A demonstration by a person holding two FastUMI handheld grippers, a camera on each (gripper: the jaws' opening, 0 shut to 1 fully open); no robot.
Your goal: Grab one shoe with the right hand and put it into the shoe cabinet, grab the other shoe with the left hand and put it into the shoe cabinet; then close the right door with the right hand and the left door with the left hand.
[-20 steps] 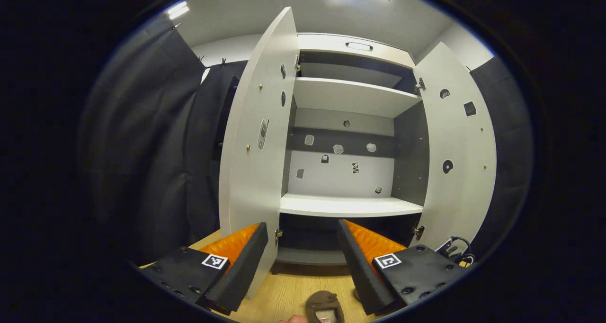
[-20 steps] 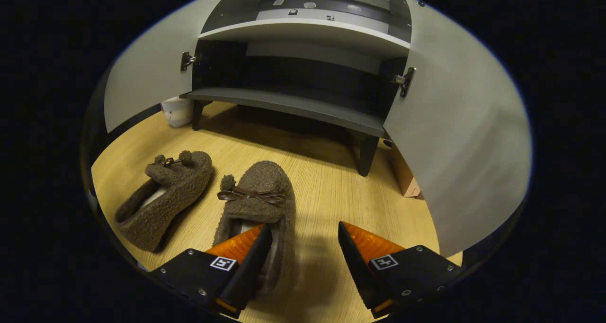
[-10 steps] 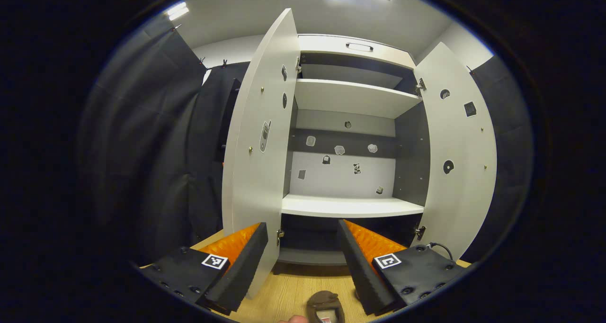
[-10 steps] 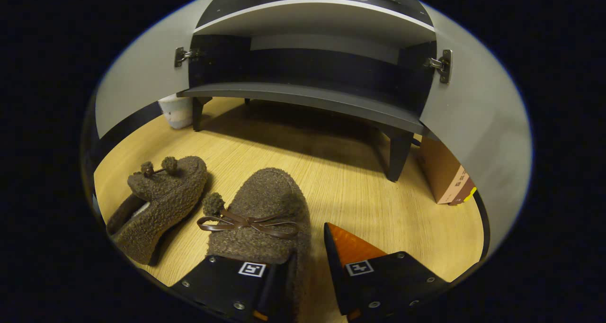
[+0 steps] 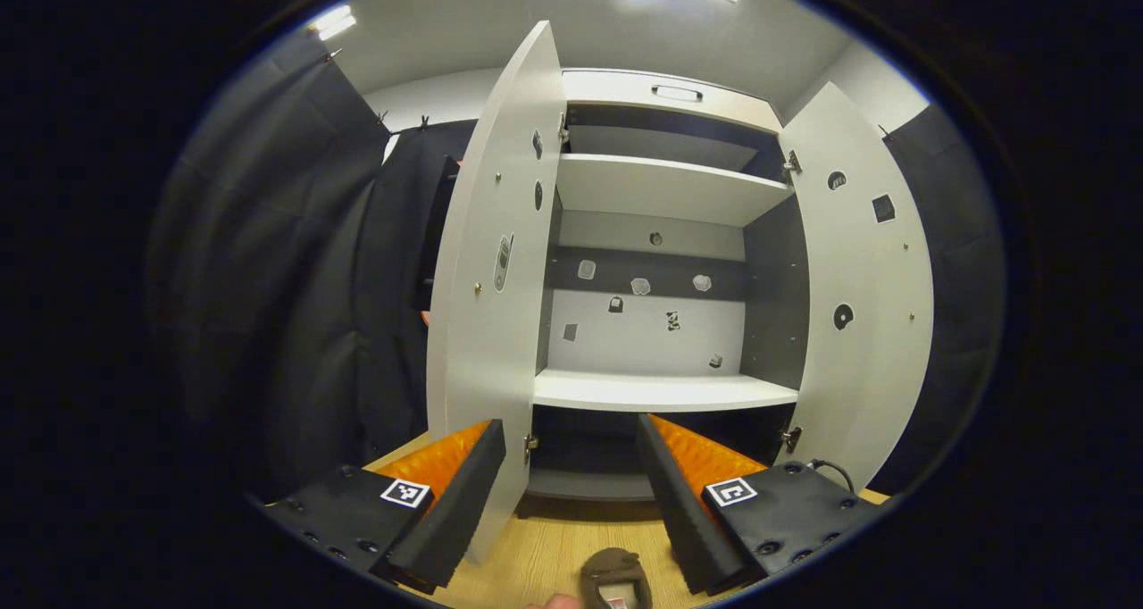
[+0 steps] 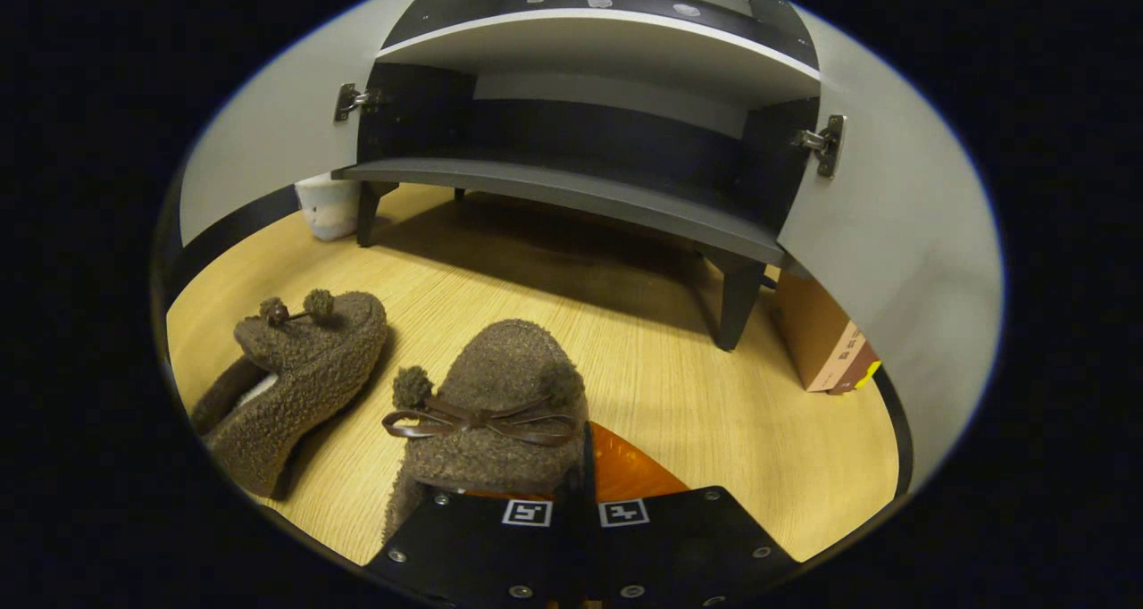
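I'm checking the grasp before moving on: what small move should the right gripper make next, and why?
Probably lift slightly. The right gripper looks shut on the near shoe's side wall, and the shoe still rests on the floor. A short lift would test the hold before carrying it to the cabinet's bottom shelf, which lies open ahead.

Off to my right, a cardboard box (image 6: 826, 346) sits on the wooden floor (image 6: 643, 359). Far to my left a white container (image 6: 326, 207) stands on that floor. Dark curtains (image 5: 295, 261) hang at the left.
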